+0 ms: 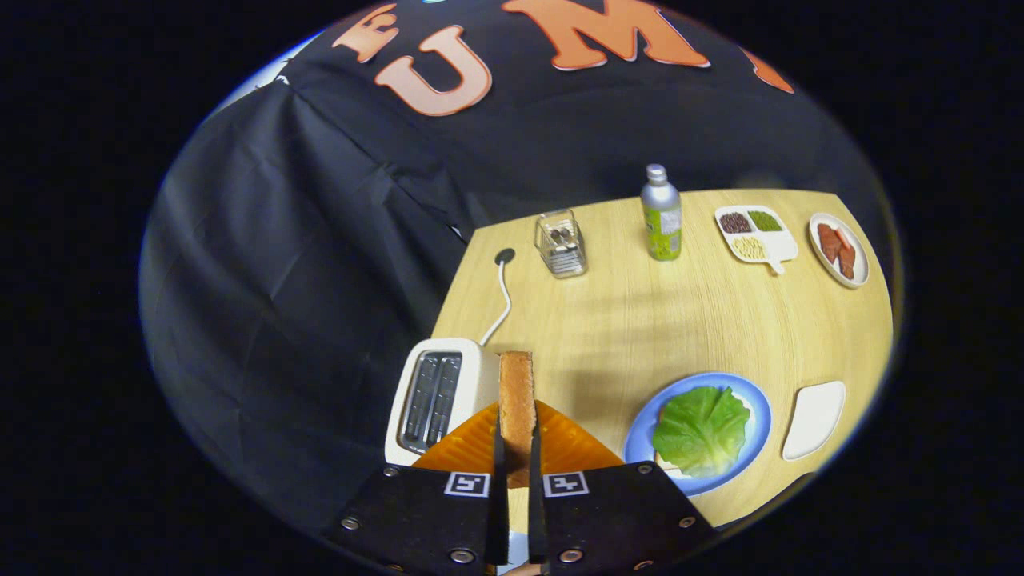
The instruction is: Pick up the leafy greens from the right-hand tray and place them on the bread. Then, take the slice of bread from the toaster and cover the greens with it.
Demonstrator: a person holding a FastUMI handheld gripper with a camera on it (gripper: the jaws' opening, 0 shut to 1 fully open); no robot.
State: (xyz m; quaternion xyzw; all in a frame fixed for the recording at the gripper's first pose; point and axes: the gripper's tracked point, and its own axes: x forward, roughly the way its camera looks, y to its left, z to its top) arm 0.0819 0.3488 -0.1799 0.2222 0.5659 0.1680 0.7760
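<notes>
So the fingers are clamped on the toasted brown bread slice, holding it upright on edge just above the cream two-slot toaster, which sits at about 9 o'clock from them. The floppy green lettuce leaf already lies over the bread on the round blue plate at roughly 3 o'clock on the wooden table. My guess: the toast is light, stiff and crumbly, so pinch gently across the flat faces near one edge, and lay it flat on the leaf.
</notes>
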